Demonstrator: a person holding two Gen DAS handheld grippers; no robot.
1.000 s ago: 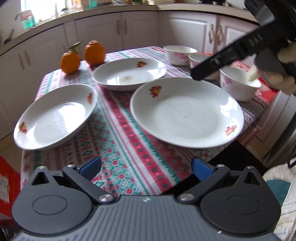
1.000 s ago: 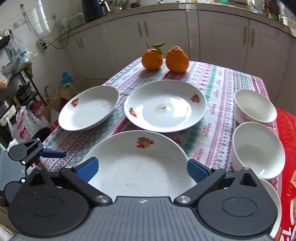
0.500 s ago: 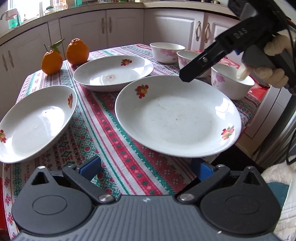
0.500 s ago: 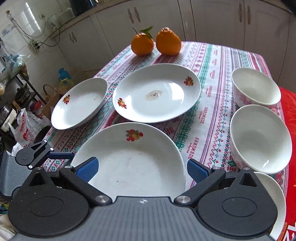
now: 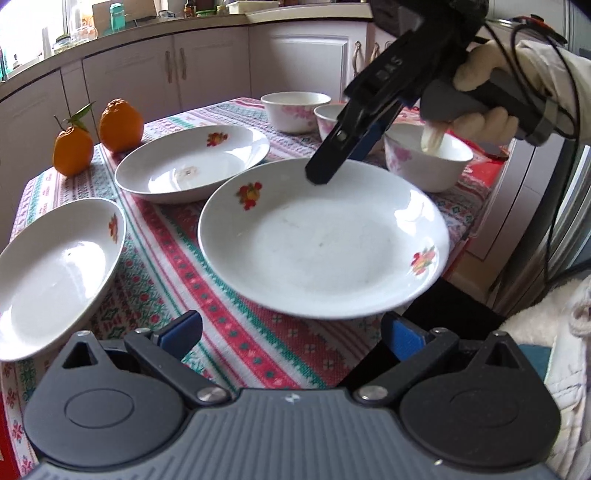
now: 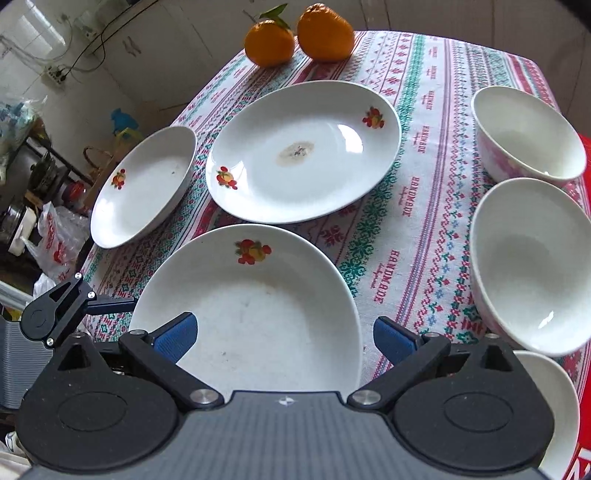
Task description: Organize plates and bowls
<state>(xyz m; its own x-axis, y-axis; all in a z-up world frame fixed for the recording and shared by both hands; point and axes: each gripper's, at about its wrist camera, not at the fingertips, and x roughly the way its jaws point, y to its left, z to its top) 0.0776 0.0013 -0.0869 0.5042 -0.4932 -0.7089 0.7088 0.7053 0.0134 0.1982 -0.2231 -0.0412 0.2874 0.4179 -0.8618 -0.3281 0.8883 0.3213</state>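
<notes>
A kitchen with pale cabinet doors surrounds a table under a patterned red, green and white tablecloth [image 6: 417,206]. The nearest white plate [image 6: 255,317], marked with fruit decals, lies on the cloth directly ahead of and between the blue-padded fingers of the right gripper [image 6: 284,338], whose jaws stand wide apart and grip nothing. In the left wrist view the same plate [image 5: 321,240] sits just ahead of the left gripper [image 5: 291,332], its near rim above the gap between the fingers; these jaws are likewise spread wide and empty. The right gripper [image 5: 332,162], held by a gloved hand [image 5: 480,99], hangs over the far rim of this plate; contact cannot be confirmed.

Beyond the right fingers lies a second plate [image 6: 303,151] with a brownish stain at its centre. Left of it, near the table edge, is a third plate [image 6: 144,184]. To the right of the right fingers stand three white bowls in a row: far bowl [image 6: 528,136], middle bowl [image 6: 532,262], near bowl [image 6: 550,406], the last partly hidden by the gripper body. Two oranges [image 6: 299,35] sit touching at the far end of the table, one bearing leaves.
</notes>
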